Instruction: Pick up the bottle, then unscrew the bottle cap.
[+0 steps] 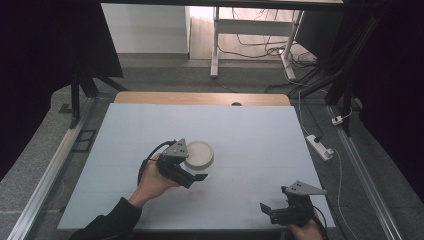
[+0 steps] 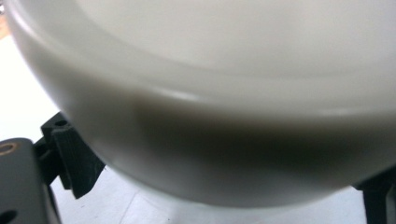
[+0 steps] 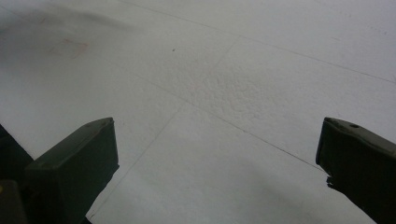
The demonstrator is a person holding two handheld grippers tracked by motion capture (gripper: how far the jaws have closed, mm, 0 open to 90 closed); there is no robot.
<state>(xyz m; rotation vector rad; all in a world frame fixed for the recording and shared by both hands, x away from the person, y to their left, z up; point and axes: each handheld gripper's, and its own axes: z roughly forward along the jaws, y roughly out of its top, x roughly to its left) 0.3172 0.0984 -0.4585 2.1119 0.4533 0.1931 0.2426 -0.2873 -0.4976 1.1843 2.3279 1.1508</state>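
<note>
Left gripper [image 1: 196, 169] jaws spread wide, either side of one round white shallow dish [image 1: 199, 154], rim-up mid-table, no long axis; not clamped. Right gripper [image 1: 266, 208] jaws apart over bare white table [image 1: 260, 135], near right edge. Two grippers, one dish. No readable writing.

A lab or test room set up for recording. The white table [image 1: 260, 135] stands between black curtains [image 1: 45, 50] at nine and three o'clock, with metal floor rails [image 1: 47, 172] along both sides. At twelve o'clock loose cables [image 1: 260, 47] trail under a white desk frame [image 1: 216, 45]; a power strip [image 1: 320, 146] lies at three.
</note>
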